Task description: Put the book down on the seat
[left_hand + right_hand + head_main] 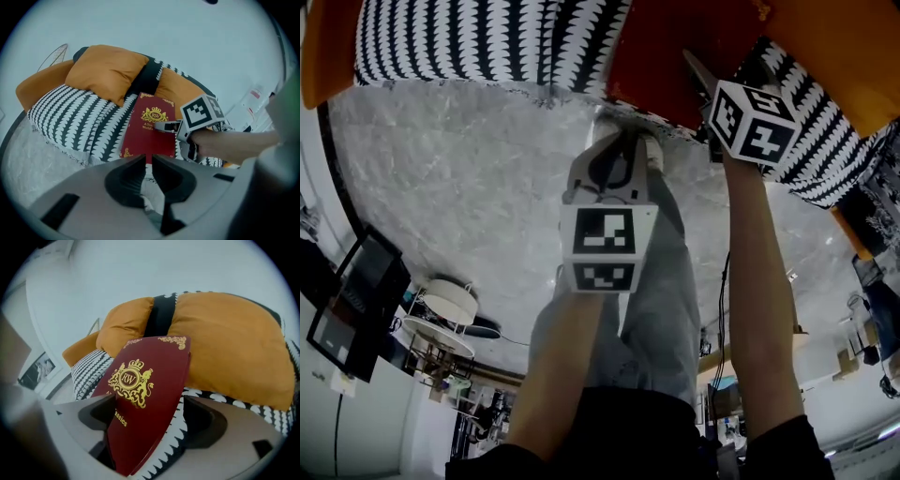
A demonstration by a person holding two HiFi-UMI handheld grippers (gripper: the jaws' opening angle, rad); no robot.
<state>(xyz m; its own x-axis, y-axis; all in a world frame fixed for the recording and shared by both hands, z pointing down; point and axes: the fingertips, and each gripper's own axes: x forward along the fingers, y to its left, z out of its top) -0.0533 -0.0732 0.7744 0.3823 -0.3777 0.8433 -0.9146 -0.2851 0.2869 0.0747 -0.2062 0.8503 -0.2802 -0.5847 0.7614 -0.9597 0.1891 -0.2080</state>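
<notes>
Book (149, 129): red, gold crest. Rests on black-white patterned seat (70, 117), top edge at orange cushion (105, 70).
Right gripper (150, 420): jaws spread wide, book between them, not clamped.
Left gripper (147, 161): jaws almost together, empty, hovers short of seat.
Status: placement apparently done. Remaining: draw right gripper clear.

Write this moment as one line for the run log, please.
book: on seat | right gripper: open, book between jaws | left gripper: shut, empty

- I count one red book (149, 133), centre frame.
- Two orange cushions (105, 72), (180, 91), upper left and centre.
- One black-and-white patterned seat (65, 117).
- Two grippers: my left gripper (614, 145) and my right gripper (165, 126).
</notes>
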